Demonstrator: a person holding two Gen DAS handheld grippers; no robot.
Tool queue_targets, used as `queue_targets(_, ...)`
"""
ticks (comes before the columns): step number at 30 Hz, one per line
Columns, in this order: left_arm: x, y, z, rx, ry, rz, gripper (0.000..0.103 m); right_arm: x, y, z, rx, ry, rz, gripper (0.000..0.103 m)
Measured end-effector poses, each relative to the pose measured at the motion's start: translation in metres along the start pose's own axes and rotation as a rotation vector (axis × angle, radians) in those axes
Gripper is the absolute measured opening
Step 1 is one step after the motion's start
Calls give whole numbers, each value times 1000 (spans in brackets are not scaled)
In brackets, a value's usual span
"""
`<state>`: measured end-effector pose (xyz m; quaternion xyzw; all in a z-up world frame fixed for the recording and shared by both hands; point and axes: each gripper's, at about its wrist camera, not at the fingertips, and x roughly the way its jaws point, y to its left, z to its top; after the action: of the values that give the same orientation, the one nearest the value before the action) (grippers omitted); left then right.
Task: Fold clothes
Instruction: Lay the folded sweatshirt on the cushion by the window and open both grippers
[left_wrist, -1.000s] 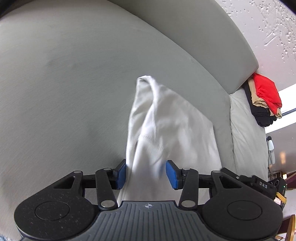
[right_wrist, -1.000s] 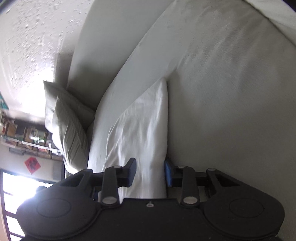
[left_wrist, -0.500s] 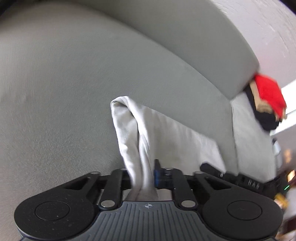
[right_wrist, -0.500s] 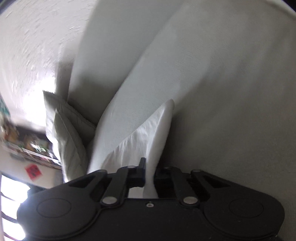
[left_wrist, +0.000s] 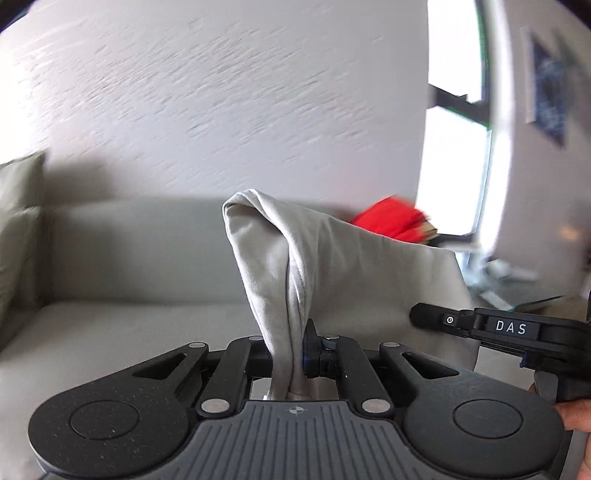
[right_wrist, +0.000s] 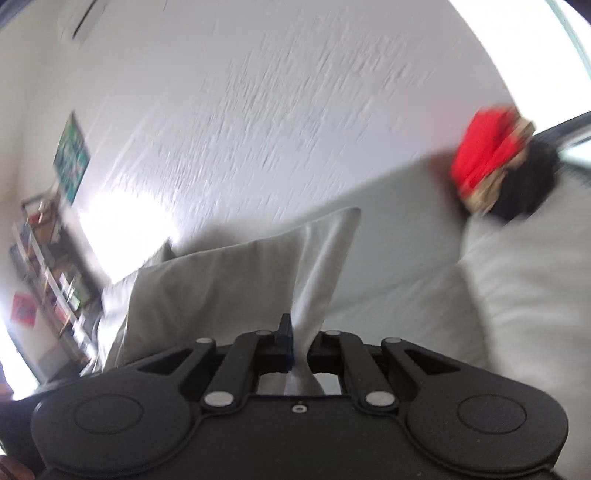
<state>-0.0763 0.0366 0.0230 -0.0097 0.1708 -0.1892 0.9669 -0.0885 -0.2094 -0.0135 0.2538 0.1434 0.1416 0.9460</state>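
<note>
Grey fabric sofa (left_wrist: 129, 258) fills the lower frame; left gripper (left_wrist: 295, 354) and right gripper (right_wrist: 299, 347) both pinch the pale grey cotton garment (left_wrist: 332, 266) tight.

blurred: red clothes (right_wrist: 487, 144) | cut off: pillow (left_wrist: 16, 229)

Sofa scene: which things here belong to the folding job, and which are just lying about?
In use: white garment, left hand-held gripper, right hand-held gripper, both shut on it.
Lying about: red, tan and black clothes pile, cushion, shelf.
</note>
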Motion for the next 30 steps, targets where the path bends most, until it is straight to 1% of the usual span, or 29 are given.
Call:
queue_targets(3, 14, -50, 1, 16, -1, -101, 6, -42, -23, 22, -4, -62, -103, 5)
queue_targets(5, 38, -83, -3, 25, 26, -161, 6, -64, -45, 31, -6, -87, -184, 5)
queue_targets(8, 82, -127, -9, 18, 89, -233, 6, -84, -84, 42, 7, -107, -297, 5)
queue_targets(11, 129, -169, -16, 27, 144, -279, 6, -85, -119, 52, 17, -117, -383, 5)
queue_targets(14, 176, -200, -19, 23, 197, -295, 7, -71, -153, 62, 35, -110, -443, 5)
queue_targets(17, 200, -202, -18, 39, 211, -283, 6, -49, -181, 74, 43, -90, -477, 5)
queue_targets(19, 221, -202, -11, 44, 216, -279, 6, -37, -194, 82, 23, -86, -494, 5)
queue_targets(21, 245, -200, -12, 45, 223, -249, 11, -23, -208, 87, 7, -83, -514, 5)
queue_targets(22, 260, -198, -14, 41, 239, -226, 17, -15, -215, 89, 7, -78, -524, 6)
queue_targets(23, 276, -196, -18, 40, 271, -203, 24, -7, -225, 88, 14, -55, -549, 6)
queue_targets(25, 301, -188, -31, 43, 336, -131, 26, 8, -246, 84, 38, 9, -611, 23)
queue_targets(26, 305, -178, -36, 31, 356, -94, 25, 11, -255, 81, 56, 37, -642, 26)
queue_targets(27, 308, -166, -40, 16, 375, -58, 24, 8, -263, 77, 78, 46, -666, 27)
queue_targets(28, 310, -154, -44, 1, 393, -22, 20, 0, -267, 74, 97, 36, -673, 29)
queue_targets(29, 308, -140, -45, -29, 406, -10, 20, -10, -269, 71, 109, 21, -675, 33)
queue_targets(30, 304, -130, -46, -49, 421, -7, 20, -21, -267, 69, 113, 9, -680, 42)
